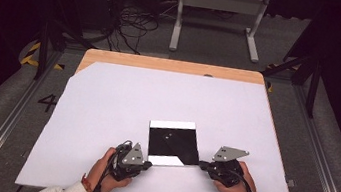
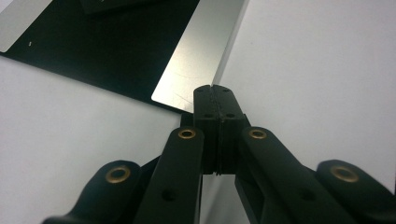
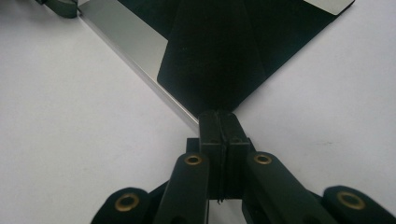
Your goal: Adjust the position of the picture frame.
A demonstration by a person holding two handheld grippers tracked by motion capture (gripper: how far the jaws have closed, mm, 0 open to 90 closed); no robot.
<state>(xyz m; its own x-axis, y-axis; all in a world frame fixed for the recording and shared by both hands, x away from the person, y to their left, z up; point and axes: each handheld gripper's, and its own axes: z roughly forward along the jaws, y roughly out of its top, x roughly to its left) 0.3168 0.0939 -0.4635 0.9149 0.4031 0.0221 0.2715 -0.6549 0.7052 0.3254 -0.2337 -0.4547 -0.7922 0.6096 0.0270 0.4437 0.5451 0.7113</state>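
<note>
A square black sheet [image 1: 172, 139] with a silver underside lies near the front middle of the white table cover. Its far edge is folded over as a pale strip [image 1: 172, 125], and its near left corner shows silver [image 2: 196, 60]. My left gripper [image 1: 148, 163] is shut on that near left corner, where the sheet's edge runs into the closed jaws [image 2: 215, 91]. My right gripper [image 1: 201, 165] is shut on the near right corner, and the black tip of the sheet [image 3: 210, 56] disappears between its jaws [image 3: 219, 116]. A hand holds each gripper.
The white cover [image 1: 106, 107] spans most of a wooden table [image 1: 163, 64], whose bare wood shows along the far edge. On the floor beyond it stand a white frame [image 1: 218, 12] and loose cables [image 1: 133, 20]. Dark stands flank the table.
</note>
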